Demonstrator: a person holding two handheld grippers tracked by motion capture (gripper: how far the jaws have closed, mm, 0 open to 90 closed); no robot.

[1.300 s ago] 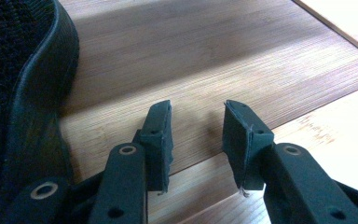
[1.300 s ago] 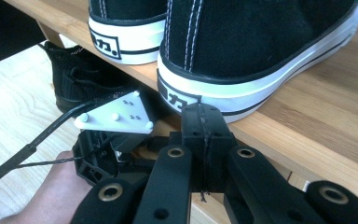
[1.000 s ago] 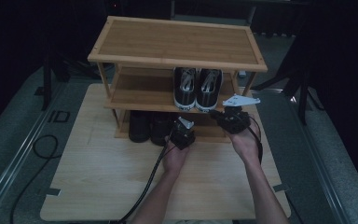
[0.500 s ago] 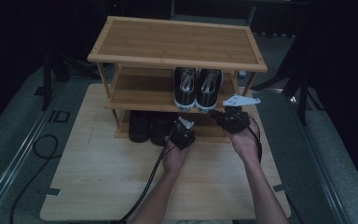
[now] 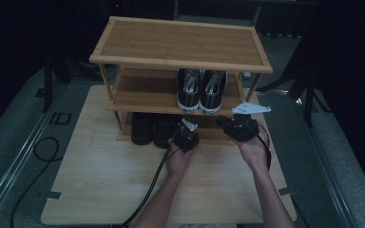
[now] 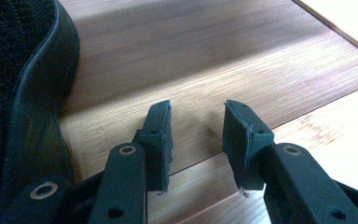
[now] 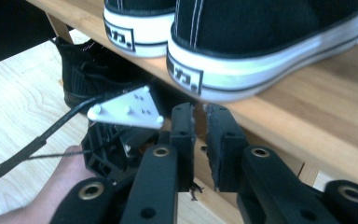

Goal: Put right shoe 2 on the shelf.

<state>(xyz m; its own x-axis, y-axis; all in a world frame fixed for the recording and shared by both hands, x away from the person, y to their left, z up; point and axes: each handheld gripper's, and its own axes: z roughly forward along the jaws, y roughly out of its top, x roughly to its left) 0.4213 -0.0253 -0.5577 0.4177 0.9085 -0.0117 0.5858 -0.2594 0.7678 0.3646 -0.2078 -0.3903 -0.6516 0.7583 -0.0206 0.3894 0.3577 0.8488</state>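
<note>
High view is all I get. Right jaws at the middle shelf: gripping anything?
Observer: No. The right gripper has just been opening its jaws. There is a narrow gap with nothing in it, just under the heel of a black-and-white sneaker.
Operator: And the left one, down by the dark shoes?
Observer: The left gripper is open and empty, its jaws over the bare board of the bottom shelf, with a black shoe beside them.
</note>
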